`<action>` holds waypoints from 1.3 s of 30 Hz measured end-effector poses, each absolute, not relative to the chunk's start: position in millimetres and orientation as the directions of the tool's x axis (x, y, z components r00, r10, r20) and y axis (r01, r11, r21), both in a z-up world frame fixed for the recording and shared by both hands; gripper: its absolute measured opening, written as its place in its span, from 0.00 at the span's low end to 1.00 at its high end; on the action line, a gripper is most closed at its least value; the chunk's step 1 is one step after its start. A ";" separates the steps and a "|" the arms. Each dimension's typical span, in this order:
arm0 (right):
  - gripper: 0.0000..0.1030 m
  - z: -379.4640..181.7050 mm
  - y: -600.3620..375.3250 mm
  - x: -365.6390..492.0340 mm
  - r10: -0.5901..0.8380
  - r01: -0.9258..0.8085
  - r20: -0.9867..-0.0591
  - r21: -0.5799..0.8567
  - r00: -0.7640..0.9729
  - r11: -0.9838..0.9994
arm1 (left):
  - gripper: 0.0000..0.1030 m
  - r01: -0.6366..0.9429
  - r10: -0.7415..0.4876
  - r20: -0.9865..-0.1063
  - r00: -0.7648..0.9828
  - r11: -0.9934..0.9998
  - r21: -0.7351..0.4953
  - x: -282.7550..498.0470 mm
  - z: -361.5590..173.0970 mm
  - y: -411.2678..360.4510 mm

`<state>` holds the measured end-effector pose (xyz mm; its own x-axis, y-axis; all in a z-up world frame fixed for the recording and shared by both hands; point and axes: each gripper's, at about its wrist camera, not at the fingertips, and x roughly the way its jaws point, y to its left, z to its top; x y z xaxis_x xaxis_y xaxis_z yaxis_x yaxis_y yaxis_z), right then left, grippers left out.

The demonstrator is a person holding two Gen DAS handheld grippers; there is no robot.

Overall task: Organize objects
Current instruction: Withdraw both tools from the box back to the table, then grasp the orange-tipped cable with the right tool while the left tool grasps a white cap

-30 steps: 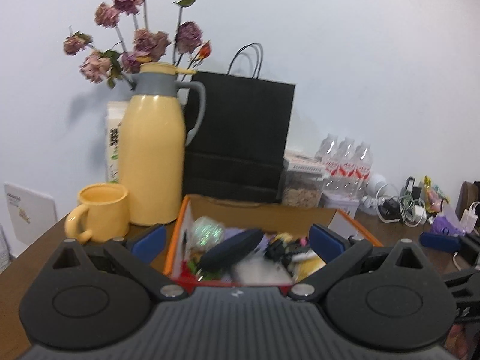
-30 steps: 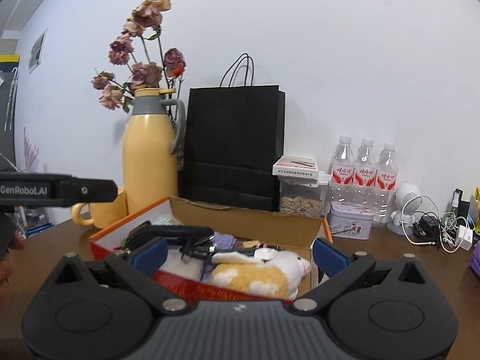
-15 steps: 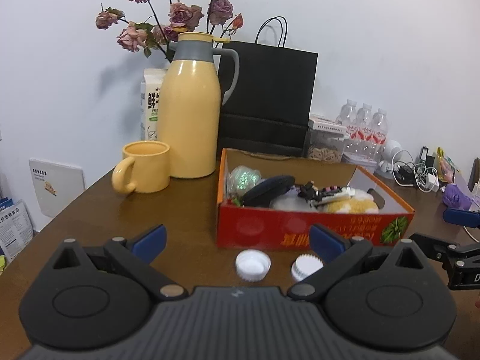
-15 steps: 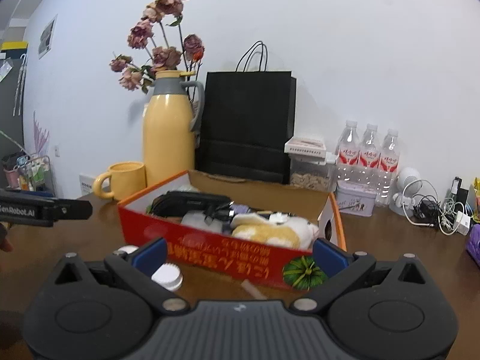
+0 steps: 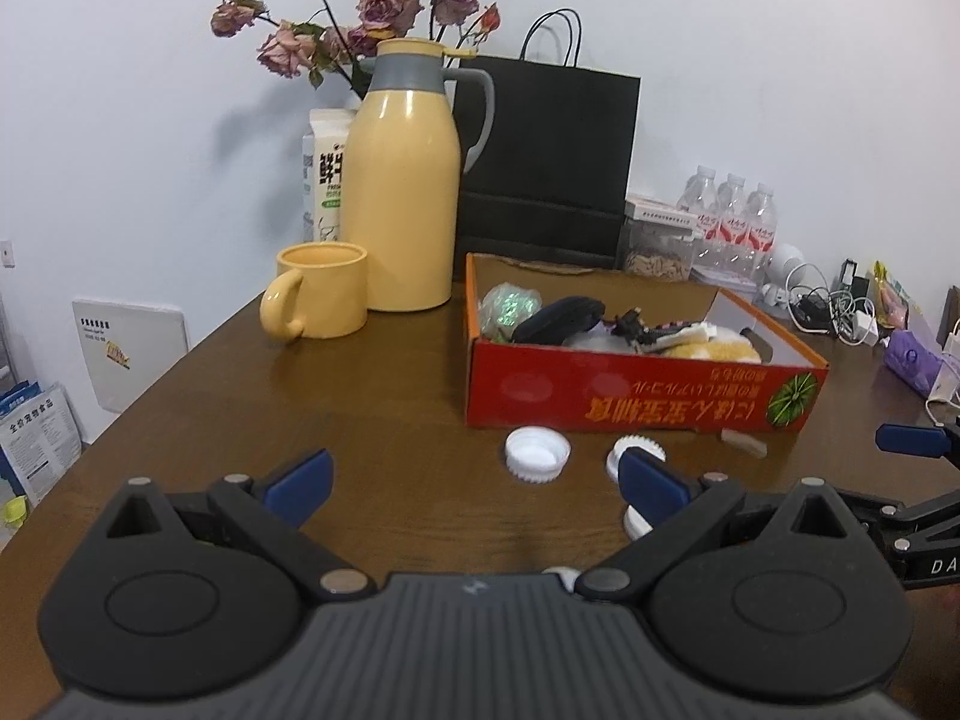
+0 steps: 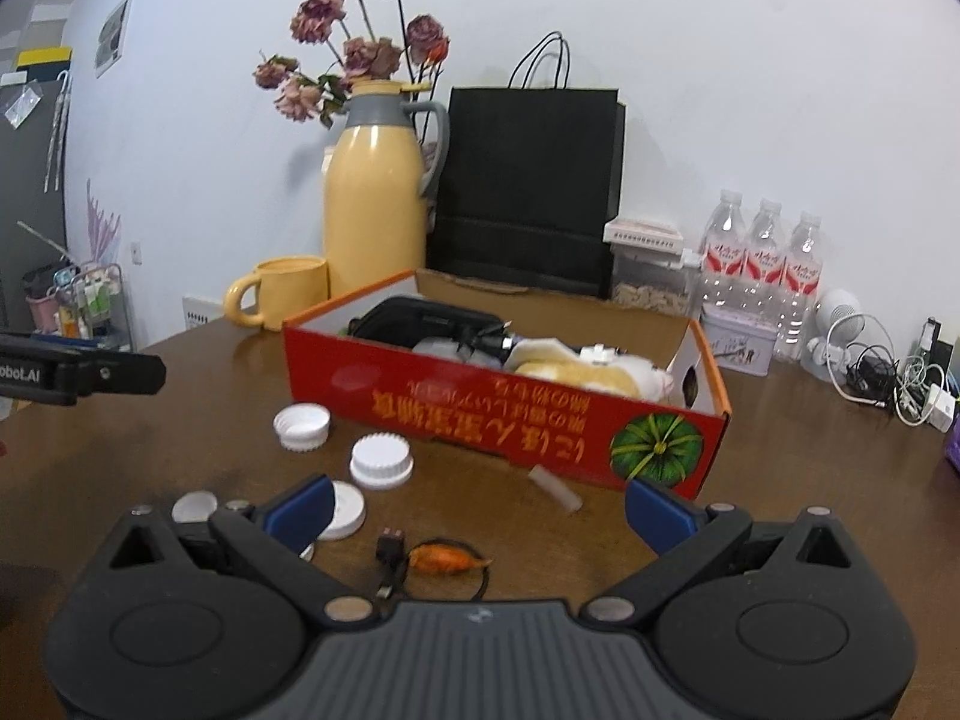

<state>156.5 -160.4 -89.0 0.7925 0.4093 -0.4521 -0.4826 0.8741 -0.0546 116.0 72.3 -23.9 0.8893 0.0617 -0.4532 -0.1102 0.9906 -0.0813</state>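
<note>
A red cardboard box (image 5: 642, 390) (image 6: 480, 396) holds a black case, a plush toy and other small items. In front of it on the brown table lie several white bottle caps (image 5: 537, 455) (image 6: 381, 461), a small white stick (image 6: 555, 487), a black USB cable (image 6: 390, 546) and a small orange object (image 6: 444, 558). My left gripper (image 5: 474, 483) is open and empty above the table before the caps. My right gripper (image 6: 480, 510) is open and empty above the cable and orange object.
A yellow jug (image 5: 402, 192) and yellow mug (image 5: 318, 299) stand left of the box, a black paper bag (image 5: 546, 156) behind it. Water bottles (image 6: 762, 276), a tin, a snack jar and tangled chargers (image 6: 882, 378) fill the back right. The table edge (image 5: 150, 384) runs along the left.
Both grippers have pulled back and up from over the box. The caps, stick, cable and orange object on the table in front of the box have come into view.
</note>
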 end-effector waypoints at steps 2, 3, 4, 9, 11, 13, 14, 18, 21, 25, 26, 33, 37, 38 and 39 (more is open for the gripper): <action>1.00 -93.6 -158.1 155.1 0.411 -0.491 -0.469 -0.057 0.782 0.869 | 1.00 -0.117 0.068 -0.464 0.883 0.990 -0.079 114.0 -26.9 74.8; 1.00 -96.4 -156.3 154.9 0.412 -0.497 -0.481 -0.057 0.774 0.866 | 1.00 -0.120 0.070 -0.469 0.881 0.990 -0.077 112.7 -28.0 76.0; 1.00 -99.0 -154.5 154.9 0.414 -0.504 -0.493 -0.057 0.765 0.862 | 1.00 -0.121 0.071 -0.473 0.878 0.990 -0.076 111.3 -29.4 77.5; 1.00 -111.3 -141.4 153.5 0.433 -0.547 -0.544 -0.058 0.719 0.835 | 1.00 -0.126 0.071 -0.489 0.869 0.989 -0.080 106.6 -34.6 84.8; 1.00 -113.7 -134.0 152.5 0.440 -0.563 -0.554 -0.064 0.707 0.824 | 1.00 -0.131 0.072 -0.494 0.866 0.988 -0.084 105.2 -36.6 87.4; 1.00 -115.3 -128.1 150.9 0.451 -0.579 -0.557 -0.066 0.697 0.813 | 1.00 -0.133 0.071 -0.499 0.864 0.987 -0.089 104.1 -38.5 89.0; 0.99 -115.8 -125.0 150.3 0.456 -0.586 -0.560 -0.067 0.692 0.807 | 1.00 -0.133 0.070 -0.502 0.862 0.987 -0.091 104.3 -39.1 89.7; 0.96 -117.7 -121.6 153.9 0.444 -0.578 -0.564 -0.075 0.697 0.812 | 1.00 -0.131 0.065 -0.510 0.858 0.987 -0.096 103.6 -42.9 91.3; 0.93 -118.7 -124.8 162.8 0.421 -0.557 -0.569 -0.081 0.707 0.826 | 1.00 -0.130 0.060 -0.514 0.855 0.986 -0.101 104.1 -44.9 92.6; 0.83 -121.6 -128.8 175.6 0.401 -0.548 -0.582 -0.094 0.708 0.832 | 1.00 -0.135 0.061 -0.521 0.851 0.985 -0.105 105.9 -47.4 93.8; 0.83 -122.4 -129.4 178.7 0.402 -0.549 -0.586 -0.090 0.704 0.831 | 1.00 -0.136 0.061 -0.523 0.850 0.985 -0.106 106.2 -48.1 93.9; 0.82 -130.9 -131.2 204.3 0.417 -0.561 -0.624 -0.041 0.661 0.827 | 1.00 -0.146 0.066 -0.533 0.844 0.983 -0.109 108.3 -51.2 94.9; 0.62 -132.6 -136.6 211.0 0.462 -0.573 -0.615 0.021 0.639 0.819 | 1.00 -0.158 0.075 -0.541 0.838 0.982 -0.107 110.6 -53.2 95.5; 0.55 -132.7 -137.0 210.6 0.470 -0.578 -0.610 0.025 0.638 0.816 | 1.00 -0.160 0.077 -0.542 0.837 0.981 -0.108 110.9 -53.6 95.6; 0.53 -132.6 -137.0 209.8 0.475 -0.581 -0.606 0.026 0.638 0.813 | 1.00 -0.161 0.077 -0.544 0.836 0.981 -0.108 111.6 -53.9 95.3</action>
